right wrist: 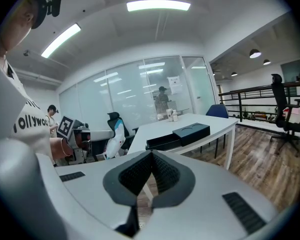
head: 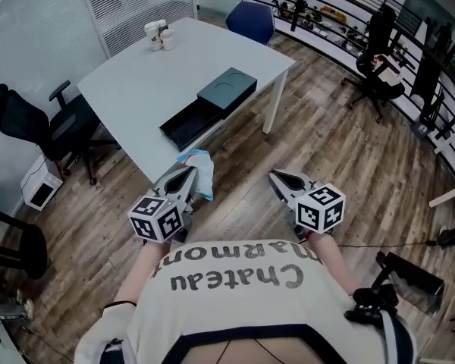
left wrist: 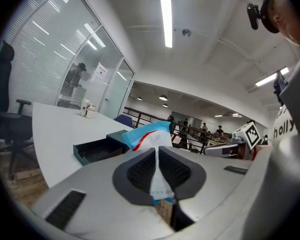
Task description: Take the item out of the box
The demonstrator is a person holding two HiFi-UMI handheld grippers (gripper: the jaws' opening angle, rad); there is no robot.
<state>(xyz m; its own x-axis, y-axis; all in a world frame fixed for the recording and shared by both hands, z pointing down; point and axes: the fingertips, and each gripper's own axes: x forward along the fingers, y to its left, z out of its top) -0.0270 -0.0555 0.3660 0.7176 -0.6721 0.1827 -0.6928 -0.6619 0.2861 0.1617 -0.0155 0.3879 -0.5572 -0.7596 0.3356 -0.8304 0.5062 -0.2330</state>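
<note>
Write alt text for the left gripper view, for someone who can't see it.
The left tongs pinch a blue and white packet with a red stripe. Behind it, a dark box lies open on a white table in an office.

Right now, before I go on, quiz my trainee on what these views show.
1. Pick one: the left tongs are A) open and empty, B) shut on a packet, C) shut on a bottle.
2. True or false: the box on the table has its drawer pushed fully in.
3. Short answer: what is between the right tongs?

Key
1. B.
2. False, the drawer is slid out.
3. Nothing, they are shut and empty.
</note>
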